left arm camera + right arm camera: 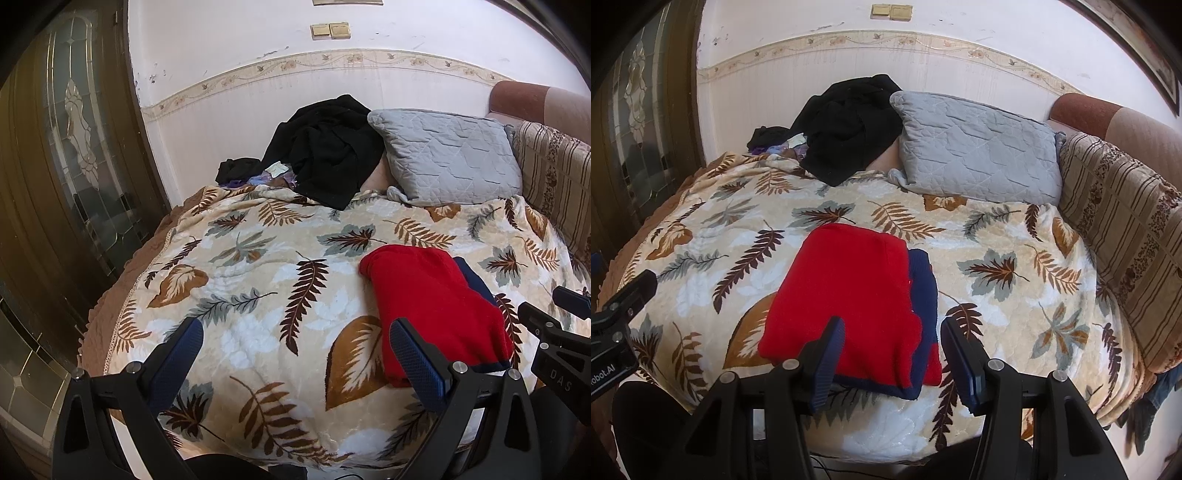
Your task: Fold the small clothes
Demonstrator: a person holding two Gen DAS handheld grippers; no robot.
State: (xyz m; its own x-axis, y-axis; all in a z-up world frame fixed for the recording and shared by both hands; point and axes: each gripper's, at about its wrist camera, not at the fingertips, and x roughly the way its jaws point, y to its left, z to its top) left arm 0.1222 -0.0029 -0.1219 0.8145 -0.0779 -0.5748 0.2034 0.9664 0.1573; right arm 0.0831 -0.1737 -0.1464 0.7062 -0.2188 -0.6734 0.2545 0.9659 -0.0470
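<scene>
A red garment with navy trim (857, 295) lies folded into a compact rectangle on the leaf-patterned blanket (997, 240). It also shows in the left wrist view (436, 310). My right gripper (892, 354) is open and empty, hovering just over the garment's near edge. My left gripper (295, 354) is open and empty, to the left of the garment over bare blanket (258, 266). The right gripper's tip shows at the right edge of the left wrist view (554, 325).
A black clothes pile (846, 129) and a grey quilted pillow (975, 147) lie at the bed's far side by the wall. A striped bolster (1119, 229) runs along the right. A glass-paned door (74, 166) stands left of the bed.
</scene>
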